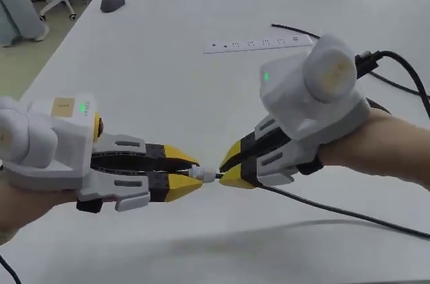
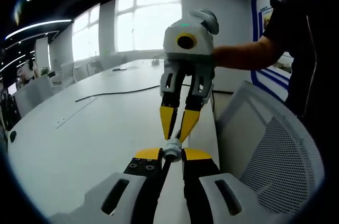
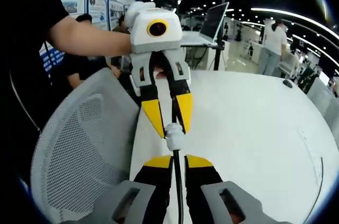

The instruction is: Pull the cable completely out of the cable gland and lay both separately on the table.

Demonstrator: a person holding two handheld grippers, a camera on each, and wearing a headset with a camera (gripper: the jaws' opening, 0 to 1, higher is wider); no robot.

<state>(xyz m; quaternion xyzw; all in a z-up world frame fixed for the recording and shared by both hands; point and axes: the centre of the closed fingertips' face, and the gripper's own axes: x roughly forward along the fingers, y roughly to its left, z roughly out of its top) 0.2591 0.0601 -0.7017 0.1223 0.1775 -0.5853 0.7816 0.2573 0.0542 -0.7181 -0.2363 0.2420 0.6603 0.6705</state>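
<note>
Cable (image 1: 336, 210) trails off toward 4 o'clock above the table (image 1: 201, 96), still threaded into its fitting. Right gripper (image 1: 228, 169) is closed narrowly on it; left gripper (image 1: 191, 174) clamps the cable gland (image 1: 207, 175), held in mid-air at 9 o'clock of the right tips. Likely faults are a slipping grip or the gland binding if the pull runs off-axis. The cable length left inside the gland is hidden.

I counted one left hand-held gripper (image 1: 195, 174), one right hand-held gripper (image 1: 226, 171), one cable gland (image 1: 205, 175), one cable (image 1: 322, 208) through it, one power strip (image 1: 259, 43), one mouse (image 1: 112, 4) and one bench (image 1: 168, 89).
</note>
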